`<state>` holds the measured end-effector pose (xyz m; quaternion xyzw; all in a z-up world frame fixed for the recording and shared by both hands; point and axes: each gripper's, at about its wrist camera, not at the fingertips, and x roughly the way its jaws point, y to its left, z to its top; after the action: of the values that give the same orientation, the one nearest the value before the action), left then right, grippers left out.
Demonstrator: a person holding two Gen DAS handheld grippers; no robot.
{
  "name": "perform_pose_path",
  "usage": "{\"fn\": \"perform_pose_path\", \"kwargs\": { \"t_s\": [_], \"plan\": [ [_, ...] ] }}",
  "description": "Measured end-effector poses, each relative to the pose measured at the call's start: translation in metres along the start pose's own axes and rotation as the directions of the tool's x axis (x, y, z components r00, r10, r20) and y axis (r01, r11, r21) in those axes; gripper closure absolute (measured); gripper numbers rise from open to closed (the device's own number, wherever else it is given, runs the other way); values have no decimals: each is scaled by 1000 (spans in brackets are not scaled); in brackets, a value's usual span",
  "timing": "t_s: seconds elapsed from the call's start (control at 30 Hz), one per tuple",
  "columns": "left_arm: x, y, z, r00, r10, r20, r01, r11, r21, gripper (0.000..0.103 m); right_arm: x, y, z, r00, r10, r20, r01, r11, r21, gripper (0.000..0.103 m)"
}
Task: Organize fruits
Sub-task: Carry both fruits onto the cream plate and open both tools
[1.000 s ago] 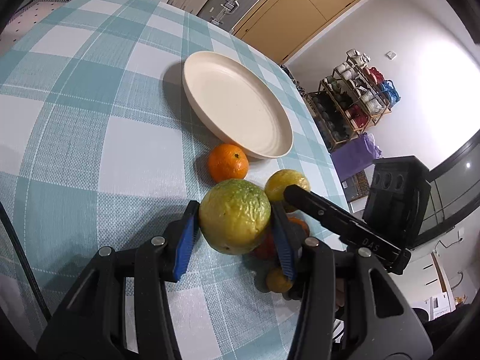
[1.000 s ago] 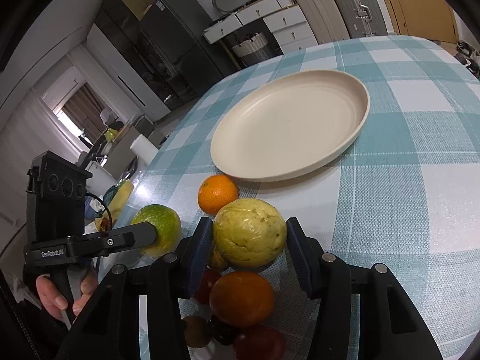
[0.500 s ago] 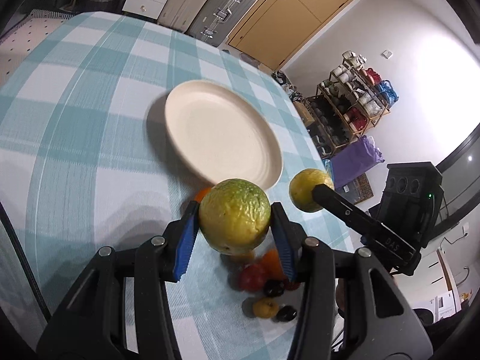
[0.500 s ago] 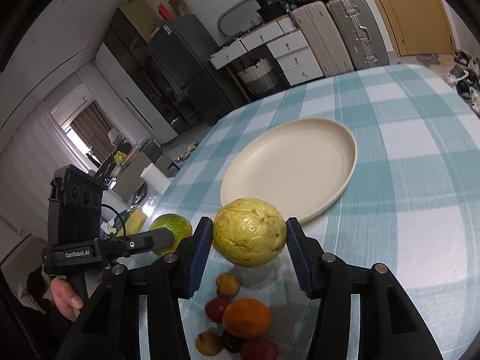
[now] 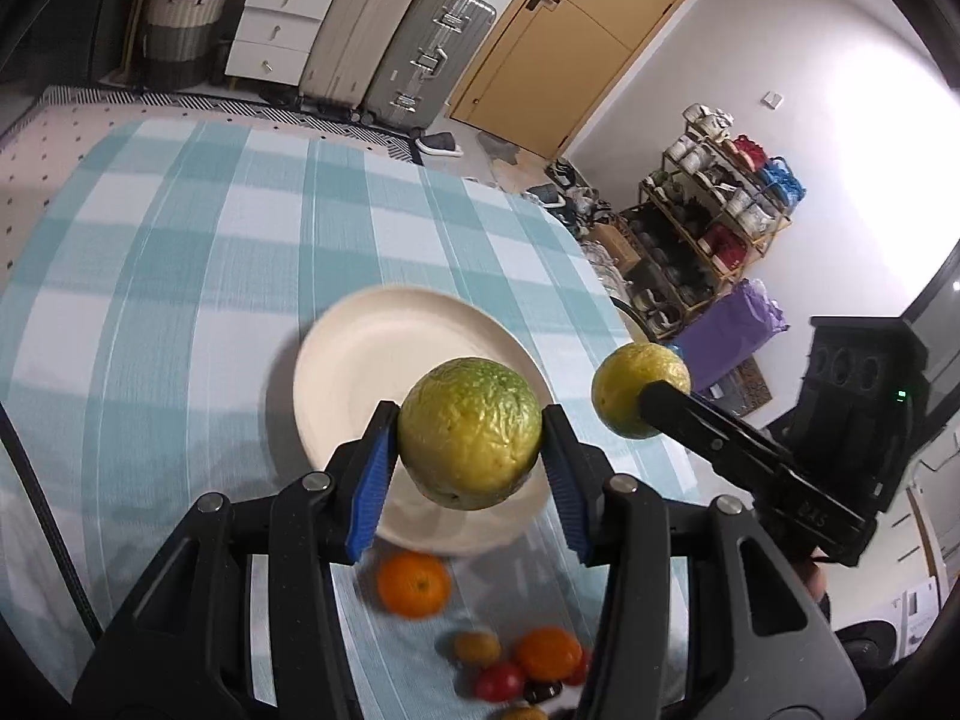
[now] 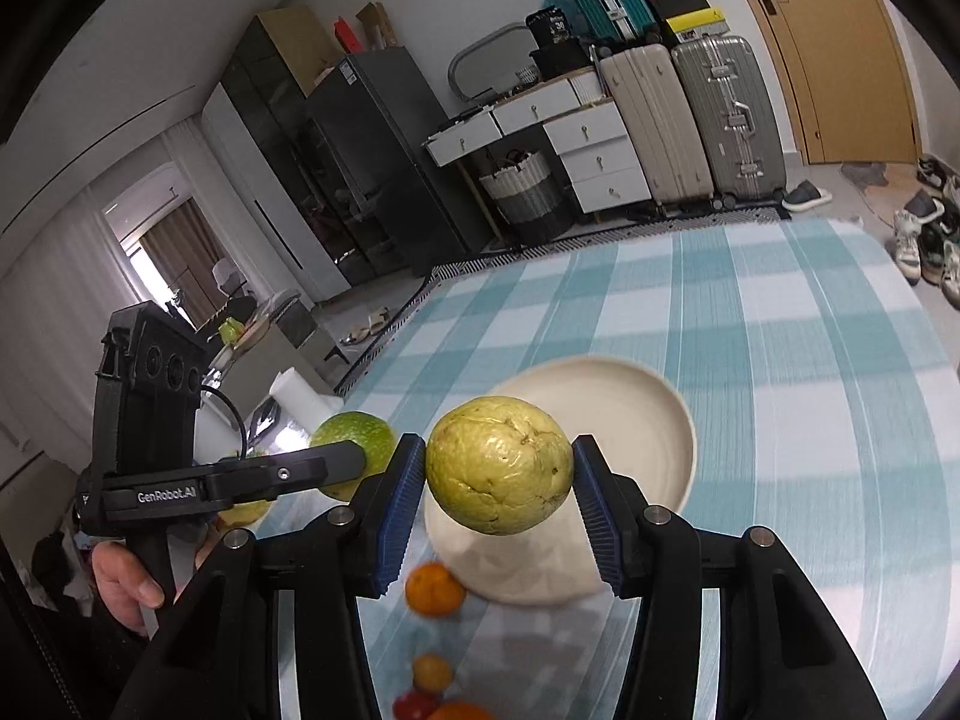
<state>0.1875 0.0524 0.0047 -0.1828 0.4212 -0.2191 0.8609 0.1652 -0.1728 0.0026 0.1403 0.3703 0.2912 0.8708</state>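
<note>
My left gripper (image 5: 469, 461) is shut on a wrinkled green-yellow fruit (image 5: 469, 433) and holds it high above the near rim of the cream plate (image 5: 372, 360). My right gripper (image 6: 498, 483) is shut on a wrinkled yellow fruit (image 6: 499, 465), also held high over the plate (image 6: 636, 420). Each gripper shows in the other's view, the right one (image 5: 642, 396) with its yellow fruit (image 5: 624, 381), the left one (image 6: 354, 456) with its green fruit (image 6: 351, 435). A mandarin (image 5: 414, 585) lies on the cloth below the plate, also in the right wrist view (image 6: 435, 588).
The table has a teal-and-white checked cloth (image 5: 180, 252). A pile of small fruits (image 5: 528, 666), orange, red, dark and yellow, lies near the table's front edge. Suitcases (image 5: 384, 42), drawers and a shelf rack (image 5: 720, 204) stand beyond the table.
Both grippers have risen well above the table with their fruits still held. The plate and the loose fruits now look smaller and lower in both views.
</note>
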Motion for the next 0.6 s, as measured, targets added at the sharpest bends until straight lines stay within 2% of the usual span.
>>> {"fn": "perform_pose_path", "kwargs": {
  "t_s": [0.07,0.3,0.6],
  "plan": [
    [11,-1,12,1000,20,-12,-19,1000,23,58,6,1,9,1000,-7,2,7,1000,-15,52],
    [54,9,35,997,46,-61,-45,999,9,58,40,-12,33,999,-30,-20,30,999,-13,52],
    [108,30,48,991,21,-133,-27,999,-46,58,91,-50,33,994,-46,-95,53,996,69,52]
  ]
}}
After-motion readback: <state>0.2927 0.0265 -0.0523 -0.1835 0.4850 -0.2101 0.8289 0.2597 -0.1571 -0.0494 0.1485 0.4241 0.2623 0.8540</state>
